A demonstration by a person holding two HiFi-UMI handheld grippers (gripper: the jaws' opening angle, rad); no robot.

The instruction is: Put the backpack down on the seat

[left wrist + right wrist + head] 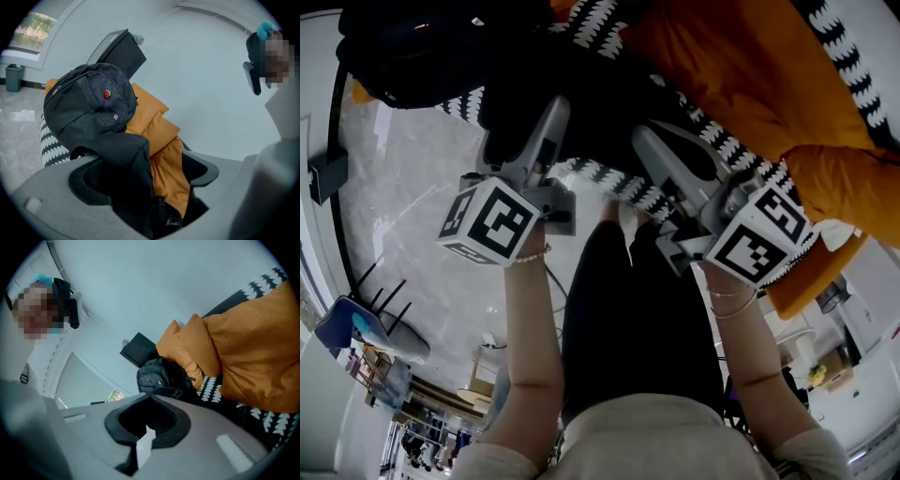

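The dark backpack (89,103) stands upright on the black-and-white patterned seat (51,140), leaning against an orange cushion (152,117). My left gripper (150,168) is open wide. A black strap (133,178) of the backpack hangs loosely between its jaws, draped over the left pad and not pinched. In the head view the backpack (412,47) is at the top left, with the left gripper (548,117) just below it. My right gripper (149,397) is shut with nothing between its tips, and points at the backpack (154,373) from a short way off.
A black box (119,54) stands behind the backpack against the curved white wall. Large orange cushions (741,66) fill the seat's right side. Marble floor (403,206) lies to the left, with a small bin (14,77) by the wall. The person's black trousers (628,309) are below the grippers.
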